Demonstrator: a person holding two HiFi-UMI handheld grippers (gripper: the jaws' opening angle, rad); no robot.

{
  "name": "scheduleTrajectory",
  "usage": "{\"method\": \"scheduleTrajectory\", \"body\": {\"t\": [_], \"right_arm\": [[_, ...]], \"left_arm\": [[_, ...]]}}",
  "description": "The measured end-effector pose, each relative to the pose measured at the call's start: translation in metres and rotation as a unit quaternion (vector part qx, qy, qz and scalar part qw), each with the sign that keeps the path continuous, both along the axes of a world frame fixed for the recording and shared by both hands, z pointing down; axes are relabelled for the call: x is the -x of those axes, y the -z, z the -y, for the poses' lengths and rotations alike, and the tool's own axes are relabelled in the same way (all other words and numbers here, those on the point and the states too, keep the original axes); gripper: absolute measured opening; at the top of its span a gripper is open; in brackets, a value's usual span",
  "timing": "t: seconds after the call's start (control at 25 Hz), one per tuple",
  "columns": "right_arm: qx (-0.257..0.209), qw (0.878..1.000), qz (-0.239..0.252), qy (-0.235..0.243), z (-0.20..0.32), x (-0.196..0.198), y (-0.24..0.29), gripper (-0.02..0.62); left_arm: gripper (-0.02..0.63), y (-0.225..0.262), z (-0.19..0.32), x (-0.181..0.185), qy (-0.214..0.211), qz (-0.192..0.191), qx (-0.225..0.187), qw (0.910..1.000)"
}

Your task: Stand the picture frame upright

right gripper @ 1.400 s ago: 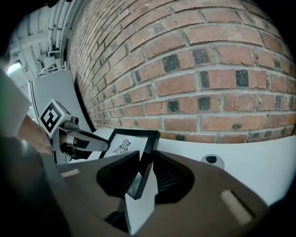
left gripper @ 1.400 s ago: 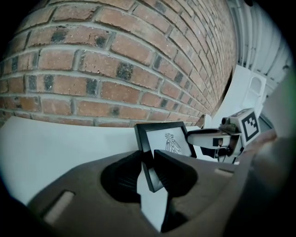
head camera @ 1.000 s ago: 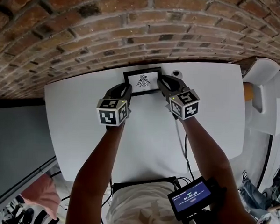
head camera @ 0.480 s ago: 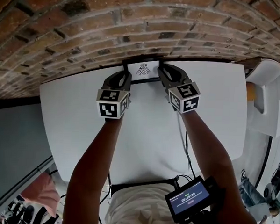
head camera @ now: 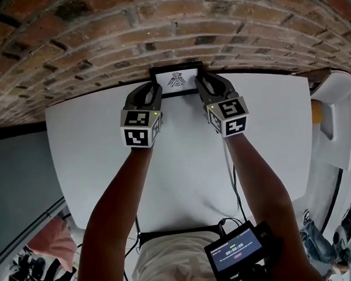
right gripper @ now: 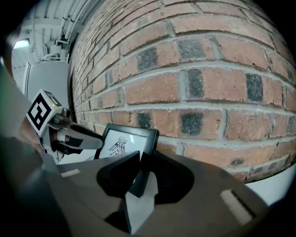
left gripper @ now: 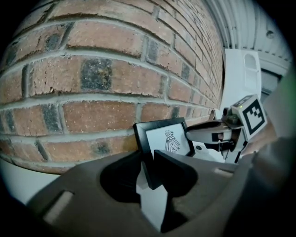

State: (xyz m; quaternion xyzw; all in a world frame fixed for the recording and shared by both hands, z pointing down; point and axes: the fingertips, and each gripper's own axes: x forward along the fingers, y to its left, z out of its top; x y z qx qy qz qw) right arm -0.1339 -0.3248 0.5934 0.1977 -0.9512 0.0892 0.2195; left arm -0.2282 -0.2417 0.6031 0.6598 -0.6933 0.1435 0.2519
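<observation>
A small black picture frame with a bird drawing on white stands nearly upright at the far edge of the white table, close to the brick wall. My left gripper is shut on its left edge. My right gripper is shut on its right edge. In the left gripper view the picture frame sits between my left gripper's jaws, with the right gripper beyond it. In the right gripper view the picture frame is clamped by my right gripper. Whether its lower edge touches the table is hidden.
The brick wall runs along the table's far edge just behind the frame. A thin cable lies on the table under the right arm. A white chair stands at the right. A small screen hangs at the person's waist.
Both grippers have carried the frame away from the person toward the wall, and it has tipped up from a low lean to nearly upright.
</observation>
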Motion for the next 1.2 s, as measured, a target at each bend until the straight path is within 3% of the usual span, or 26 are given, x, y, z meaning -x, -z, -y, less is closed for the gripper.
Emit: {"method": "scheduleTrajectory", "body": {"t": [0.84, 1.2], "right_arm": [[0.016, 1.000, -0.007, -0.019, 0.003, -0.006, -0.008, 0.112], [0.011, 1.000, -0.004, -0.026, 0.001, -0.010, -0.002, 0.060]], "left_arm": [[0.109, -0.007, -0.001, 0.003, 0.004, -0.030, 0.006, 0.9995], [0.110, -0.001, -0.016, 0.002, 0.002, -0.036, -0.002, 0.9994]]}}
